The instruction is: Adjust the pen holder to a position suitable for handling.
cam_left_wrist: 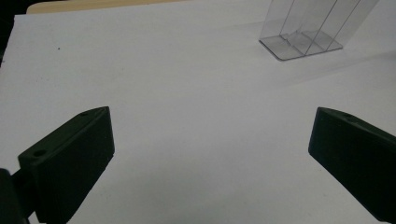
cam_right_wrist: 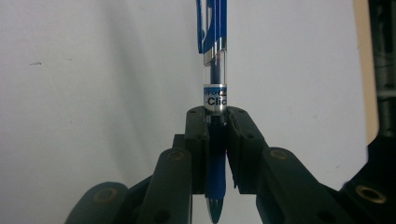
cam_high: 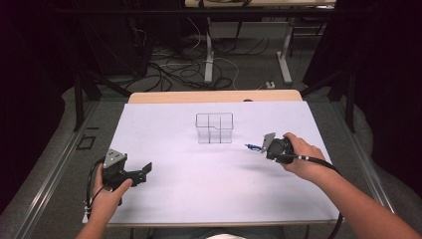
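Left tongs (cam_high: pixel 145 172): nearest the front edge of the table, by its left front corner, held low in the person's left hand (cam_high: pixel 107 191). The jaws stand wide apart with nothing between them; in the left gripper view only bare white tabletop (cam_left_wrist: pixel 196 116) lies in the gap.

Right tongs (cam_right_wrist: pixel 215 122): a little farther in, near the right edge of the table, carried in the right hand (cam_high: pixel 298 154). The jaws are clenched on a blue pen (cam_right_wrist: pixel 215 60).

Pen: gripped around its lower barrel, just above the rubber grip. The tip points back toward the hand and the clip end sticks out past the jaws. From the high view the pen (cam_high: pixel 253 146) lies roughly level, its long axis running from the right edge toward the middle of the table.

Clear box (cam_high: pixel 214 128): farthest in, at the middle of the table, an upright see-through holder split into compartments, all of them looking empty. The left gripper view shows its base (cam_left_wrist: pixel 301 44) resting flat.

Key relation: the box lies just beyond the pen's free end, slightly farther from the front edge. The right hand is much the nearer of the two.

Next move, as a judgement: the pen's axis likely has to swing from level to upright before it can drop into a compartment.
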`<act>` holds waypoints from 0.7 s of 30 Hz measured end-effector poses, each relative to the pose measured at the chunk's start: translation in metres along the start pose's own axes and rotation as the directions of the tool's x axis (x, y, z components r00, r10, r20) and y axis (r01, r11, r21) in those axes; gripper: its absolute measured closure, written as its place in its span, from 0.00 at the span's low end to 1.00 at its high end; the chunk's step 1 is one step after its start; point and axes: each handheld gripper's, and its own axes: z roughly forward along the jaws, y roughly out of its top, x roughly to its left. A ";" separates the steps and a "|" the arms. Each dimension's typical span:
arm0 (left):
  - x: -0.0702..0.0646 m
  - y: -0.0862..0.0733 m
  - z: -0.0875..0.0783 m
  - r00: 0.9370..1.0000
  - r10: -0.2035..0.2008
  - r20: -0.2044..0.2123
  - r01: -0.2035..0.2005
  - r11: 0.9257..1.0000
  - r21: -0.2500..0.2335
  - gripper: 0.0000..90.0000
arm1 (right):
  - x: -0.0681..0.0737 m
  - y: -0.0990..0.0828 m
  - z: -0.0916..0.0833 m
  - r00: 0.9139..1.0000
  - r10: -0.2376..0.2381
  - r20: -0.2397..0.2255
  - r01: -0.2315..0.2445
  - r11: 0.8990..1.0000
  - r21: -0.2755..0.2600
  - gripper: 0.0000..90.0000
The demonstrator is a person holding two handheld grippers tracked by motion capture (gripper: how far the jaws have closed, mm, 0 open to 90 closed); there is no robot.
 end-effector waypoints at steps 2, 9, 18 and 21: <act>-0.001 0.001 0.000 1.000 0.003 -0.008 -0.003 1.000 0.000 0.00 | 0.003 0.003 -0.003 0.999 -0.045 0.027 0.045 0.999 -0.002 0.88; -0.010 0.003 0.001 0.997 0.074 -0.019 -0.073 0.997 0.021 0.00 | 0.012 0.012 -0.013 0.959 -0.241 0.151 0.245 0.969 -0.009 0.88; -0.016 0.005 0.003 0.993 0.114 0.012 -0.115 0.993 0.036 0.00 | 0.024 0.022 -0.021 0.822 -0.488 0.295 0.495 0.867 0.053 0.88; -0.015 0.007 0.002 0.996 0.088 0.029 -0.089 0.996 0.023 0.01 | 0.029 0.025 -0.023 0.761 -0.549 0.346 0.558 0.826 0.083 0.88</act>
